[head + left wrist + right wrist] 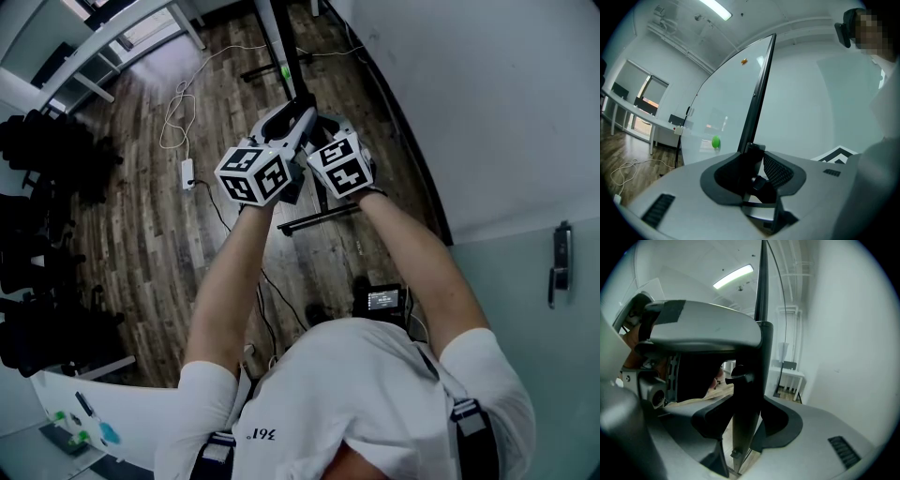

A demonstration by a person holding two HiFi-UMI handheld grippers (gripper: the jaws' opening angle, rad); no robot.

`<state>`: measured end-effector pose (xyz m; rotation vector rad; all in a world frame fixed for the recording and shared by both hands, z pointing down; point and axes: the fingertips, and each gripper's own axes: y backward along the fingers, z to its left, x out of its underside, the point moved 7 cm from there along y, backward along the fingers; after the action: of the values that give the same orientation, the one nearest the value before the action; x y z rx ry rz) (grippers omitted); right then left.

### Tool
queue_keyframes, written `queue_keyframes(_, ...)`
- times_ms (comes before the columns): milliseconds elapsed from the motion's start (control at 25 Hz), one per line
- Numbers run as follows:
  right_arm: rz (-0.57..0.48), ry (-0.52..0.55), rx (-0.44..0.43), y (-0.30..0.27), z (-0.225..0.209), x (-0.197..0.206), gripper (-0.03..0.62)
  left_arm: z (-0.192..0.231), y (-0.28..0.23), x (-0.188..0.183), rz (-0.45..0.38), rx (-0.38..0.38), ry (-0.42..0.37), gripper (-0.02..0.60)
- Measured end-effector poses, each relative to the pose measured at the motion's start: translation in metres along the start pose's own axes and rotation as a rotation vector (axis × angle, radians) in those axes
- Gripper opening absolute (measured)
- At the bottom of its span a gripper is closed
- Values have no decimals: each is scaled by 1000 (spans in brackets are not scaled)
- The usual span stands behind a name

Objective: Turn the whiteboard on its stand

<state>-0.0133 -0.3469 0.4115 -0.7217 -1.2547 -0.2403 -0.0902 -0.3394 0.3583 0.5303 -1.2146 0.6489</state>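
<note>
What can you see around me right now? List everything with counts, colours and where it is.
whiteboard: one, white with dark frame, edge-on ahead
green magnet: one, green, low on board face
orange dot: one, orange, high on board
stand foot: one, dark, on wood floor
power strip: one, white, on floor, left
chairs: several, black, far left
door handle: one, dark, right
left gripper: one, grey, shut on board frame
right gripper: one, grey, shut on board frame
</note>
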Motion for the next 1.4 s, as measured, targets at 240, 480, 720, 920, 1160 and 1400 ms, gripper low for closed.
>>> queue_keyframes(240, 4, 6, 3, -12, -5, -5, 199, 9, -7, -8, -6, 5, -1, 152)
queue_keyframes(480, 7, 30, 9, -21, -10, -6, 199, 20, -12, -4, -4, -2, 9, 152)
queue_keyframes(720, 14, 27, 13, -23, -9, -9, 199, 23, -11, -7, -7, 1, 16, 152)
queue_keyframes(920, 11, 19, 14, -24, -12, -8, 199, 23, -14, -4, -13, 0, 30, 152)
queue_keyframes(1160, 23, 11, 20, -18, -5, -10, 199, 18, -6, -7, -12, 2, 42, 153)
queue_keyframes(1400, 22, 14, 23, -10, -4, -4, 199, 11, -3, -1, -14, 2, 53, 152)
